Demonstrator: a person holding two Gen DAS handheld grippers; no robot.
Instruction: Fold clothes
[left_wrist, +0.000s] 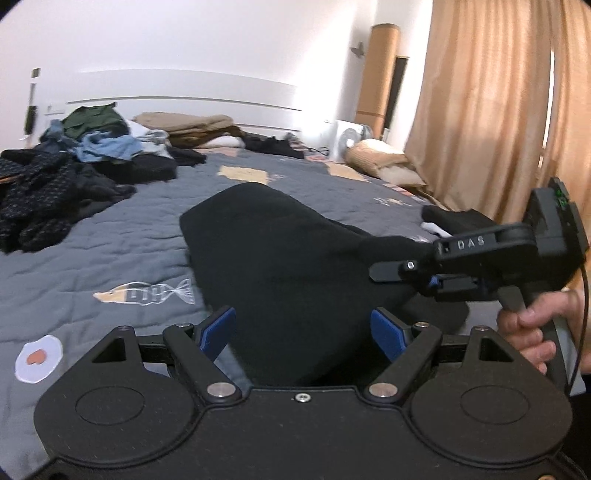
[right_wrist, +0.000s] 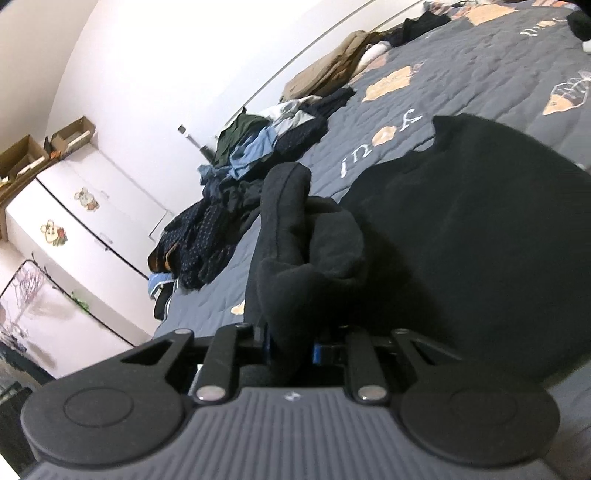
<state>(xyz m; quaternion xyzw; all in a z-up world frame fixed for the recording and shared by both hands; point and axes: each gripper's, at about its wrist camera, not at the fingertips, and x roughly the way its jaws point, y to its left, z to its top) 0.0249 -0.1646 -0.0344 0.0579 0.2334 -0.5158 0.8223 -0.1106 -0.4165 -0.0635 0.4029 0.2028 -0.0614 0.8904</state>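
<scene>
Grey quilted bed (left_wrist: 110, 236), black garment (left_wrist: 280, 258) mid-bed, beyond it a pile of crumpled clothes (left_wrist: 74, 162) and folded tan clothes (left_wrist: 188, 127) near the headboard (left_wrist: 184, 92)

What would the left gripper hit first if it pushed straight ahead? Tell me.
The black garment spread on the grey quilt. The open left gripper already frames its near edge, so it would meet cloth almost at once. Depth is uncertain; it might skim above the fabric.

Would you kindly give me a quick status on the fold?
Left claw open over black garment. Right claw shut on its bunched edge. Clothes pile well clear.
</scene>
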